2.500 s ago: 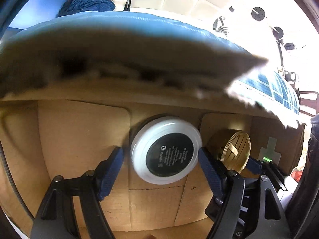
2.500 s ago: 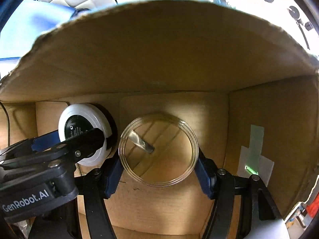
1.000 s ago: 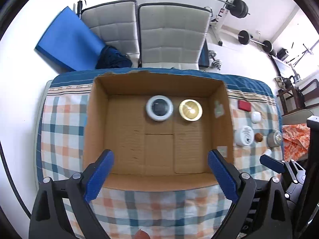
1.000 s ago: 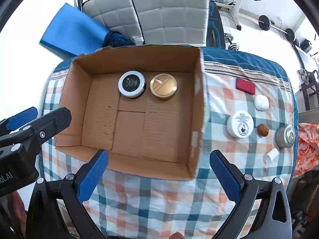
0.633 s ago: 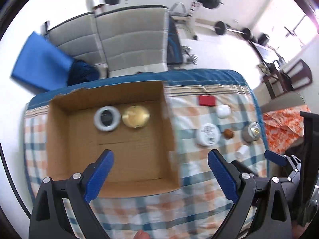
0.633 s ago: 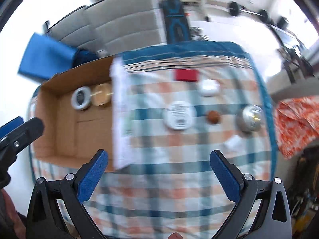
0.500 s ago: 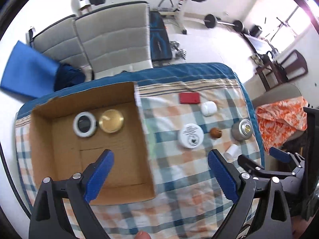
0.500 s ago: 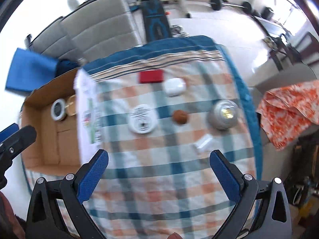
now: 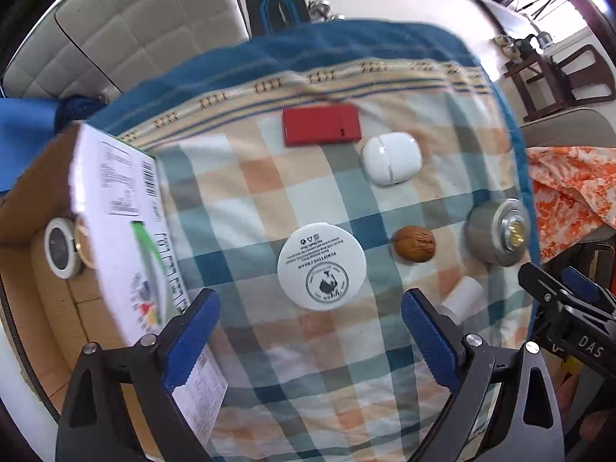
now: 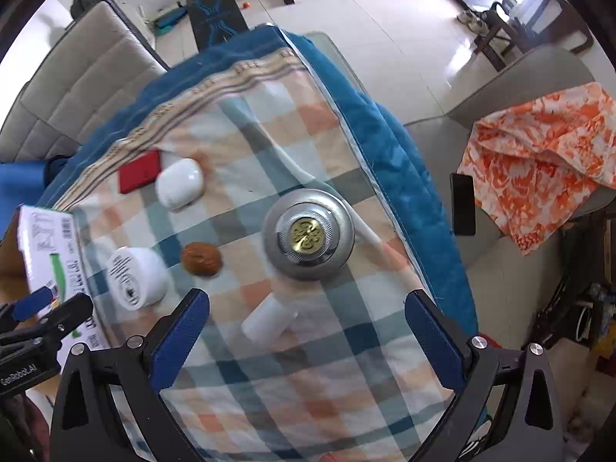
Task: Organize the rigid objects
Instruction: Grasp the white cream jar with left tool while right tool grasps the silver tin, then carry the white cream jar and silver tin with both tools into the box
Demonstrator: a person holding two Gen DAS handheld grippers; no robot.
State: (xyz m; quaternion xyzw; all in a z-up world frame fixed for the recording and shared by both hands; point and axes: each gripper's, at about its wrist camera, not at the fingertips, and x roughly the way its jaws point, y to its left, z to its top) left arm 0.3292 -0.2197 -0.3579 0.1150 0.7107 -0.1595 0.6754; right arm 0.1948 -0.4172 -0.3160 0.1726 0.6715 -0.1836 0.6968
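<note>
Both grippers are open and empty above the checked cloth. My left gripper [image 9: 310, 331] hangs over a white cream jar [image 9: 321, 266]. Beside the jar lie a walnut [image 9: 414, 243], a silver round tin [image 9: 496, 231], a white case [image 9: 392, 158], a red box [image 9: 321, 125] and a small white tube [image 9: 462, 297]. My right gripper [image 10: 306, 335] hangs above the small white tube [image 10: 269, 317], below the silver tin [image 10: 308, 235]. The cardboard box [image 9: 34, 231] at the left holds a white-rimmed jar [image 9: 59, 248] and a gold lid, partly hidden by the box wall.
The box's labelled side wall [image 9: 127, 227] stands close to my left gripper's left finger. The table's right edge drops to a chair with an orange cloth [image 10: 539, 161] and a black phone [image 10: 462, 204]. Grey cushions [image 9: 146, 34] lie behind the table.
Both grippers let go of the jar and gold lid in the box, rose, then swung right and lower over the loose objects on the cloth.
</note>
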